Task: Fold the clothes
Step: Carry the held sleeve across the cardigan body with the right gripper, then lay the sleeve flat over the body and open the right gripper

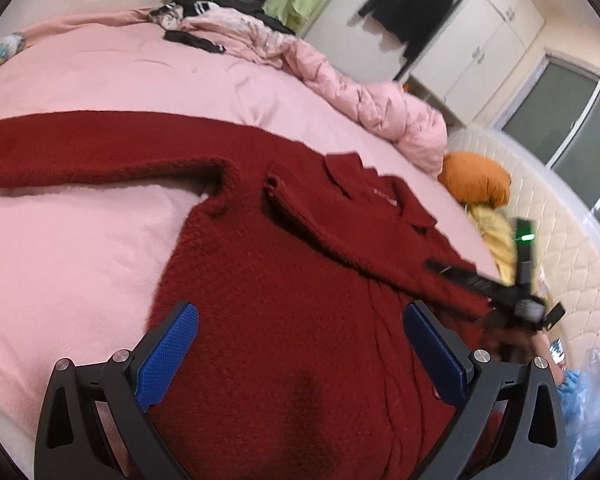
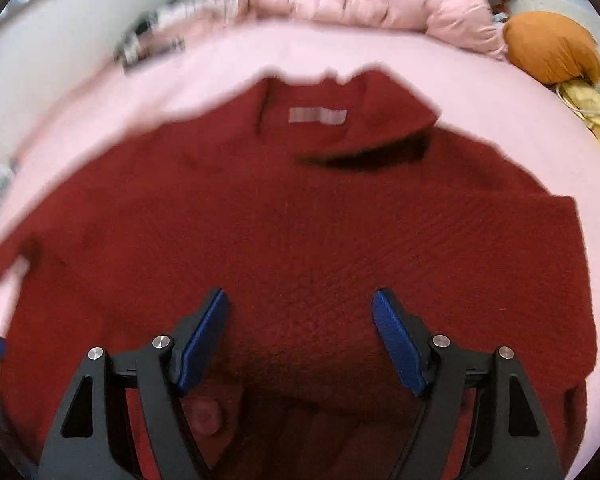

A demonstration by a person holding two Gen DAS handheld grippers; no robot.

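A dark red knitted sweater (image 1: pixel 284 280) lies spread on the pink bed sheet (image 1: pixel 100 240), collar (image 2: pixel 380 120) and neck label (image 2: pixel 318 115) toward the far side. One sleeve (image 1: pixel 80 152) stretches out to the left. The other sleeve (image 1: pixel 340 232) lies folded across the chest. My left gripper (image 1: pixel 300 320) hovers open over the sweater's body with nothing between its blue pads (image 1: pixel 172 352). My right gripper (image 2: pixel 300 304) is open too, above the middle of the sweater and holding nothing. In the left wrist view the right gripper (image 1: pixel 456 274) shows blurred at the sweater's right edge.
A pink puffer jacket (image 1: pixel 380 108) and a heap of clothes (image 1: pixel 204 24) lie along the bed's far side. An orange pillow (image 1: pixel 476 178) and yellow cloth (image 1: pixel 496 236) rest by the padded headboard (image 1: pixel 560 260). A wardrobe (image 1: pixel 480 40), window (image 1: pixel 572 120) and plastic bag (image 1: pixel 596 400) stand beyond.
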